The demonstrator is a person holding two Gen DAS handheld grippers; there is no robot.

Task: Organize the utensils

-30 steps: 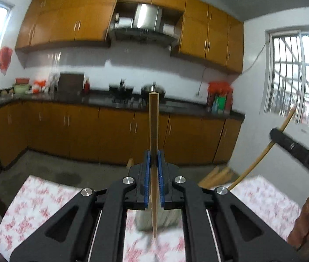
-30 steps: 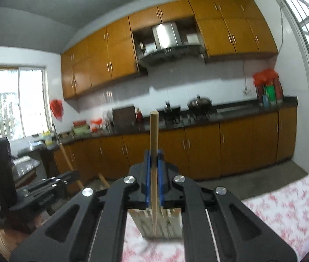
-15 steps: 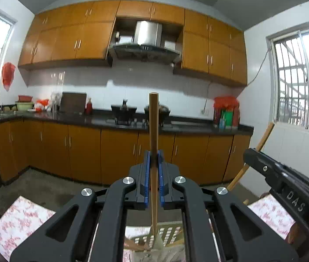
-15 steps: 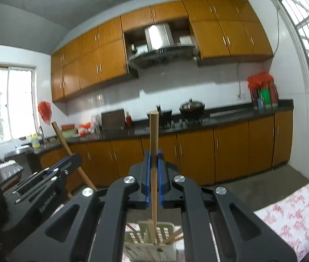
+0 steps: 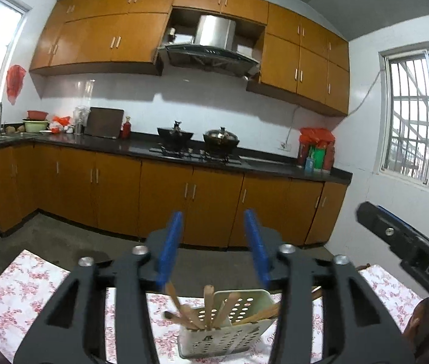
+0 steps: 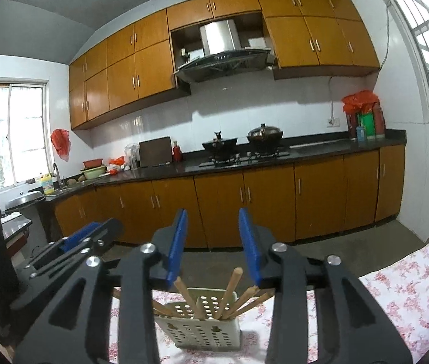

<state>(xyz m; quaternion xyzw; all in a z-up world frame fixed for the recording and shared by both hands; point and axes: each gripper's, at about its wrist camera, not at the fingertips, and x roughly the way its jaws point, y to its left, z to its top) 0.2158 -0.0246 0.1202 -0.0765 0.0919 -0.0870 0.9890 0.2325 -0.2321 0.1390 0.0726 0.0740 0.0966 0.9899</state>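
Left wrist view: the left gripper (image 5: 216,242) hangs with jaws wide apart and empty, above a perforated utensil holder (image 5: 232,330) of wooden sticks (image 5: 208,305) on the floral worktop (image 5: 17,288).

Right wrist view: the right gripper (image 6: 212,242), jaws likewise spread and empty, hovers over the same holder (image 6: 202,324), sticks (image 6: 229,288) splayed just below its jaws.

Pale cream perforated plastic utensil holder (image 5: 229,333) with tan wooden sticks (image 6: 229,291); white tablecloth (image 6: 411,297) printed with pink flowers; black gripper frames with blue finger pads (image 5: 168,248); orange-brown cabinets (image 5: 117,188); black countertop (image 6: 320,151).
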